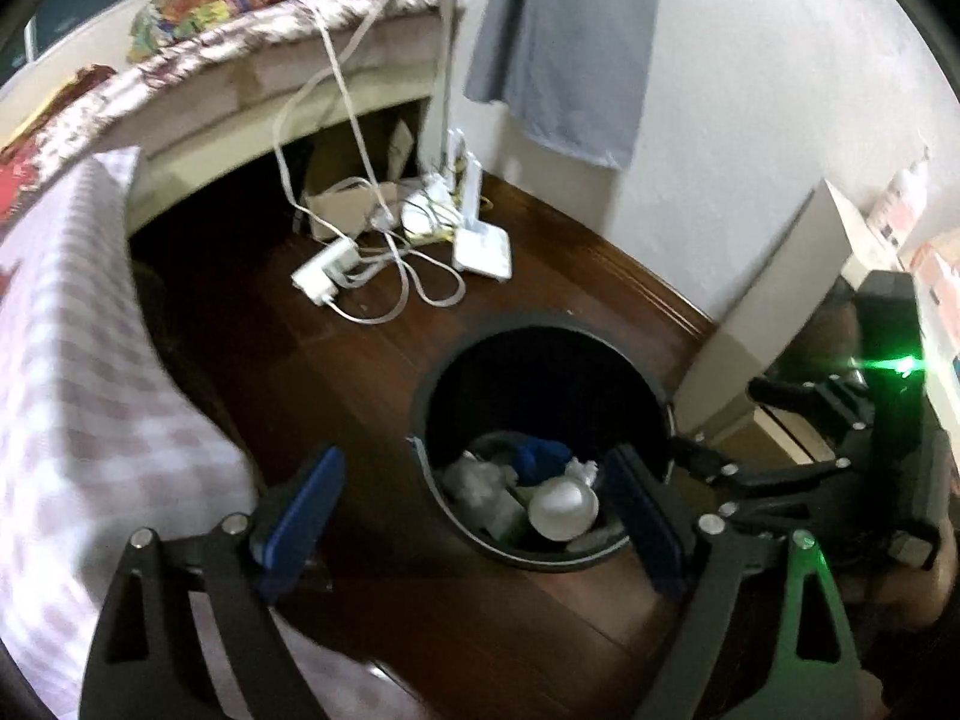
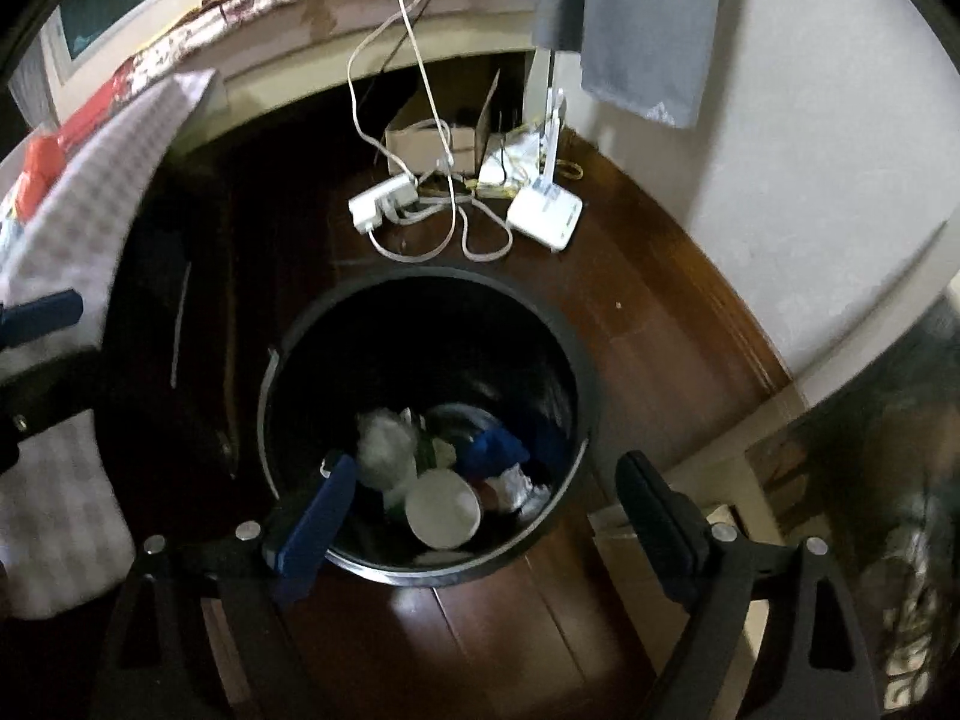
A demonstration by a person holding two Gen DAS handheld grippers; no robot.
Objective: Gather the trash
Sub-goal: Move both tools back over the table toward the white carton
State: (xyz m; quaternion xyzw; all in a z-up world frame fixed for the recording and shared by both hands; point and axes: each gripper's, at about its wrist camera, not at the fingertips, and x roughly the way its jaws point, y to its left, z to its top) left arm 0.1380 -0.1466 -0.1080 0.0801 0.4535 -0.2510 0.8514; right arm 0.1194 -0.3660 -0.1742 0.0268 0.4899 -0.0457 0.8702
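Dark wooden floor [image 2: 630, 324] is seen beneath the round black trash bin [image 2: 558, 324], directly below the wide, empty right hand-held gripper [image 2: 486, 510]; the left hand-held gripper [image 1: 474, 516], equally wide, is offset leftward

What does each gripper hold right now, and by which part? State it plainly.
Nothing is held. The left gripper and right gripper both stand open and empty above the black bin, where the trash already lies.
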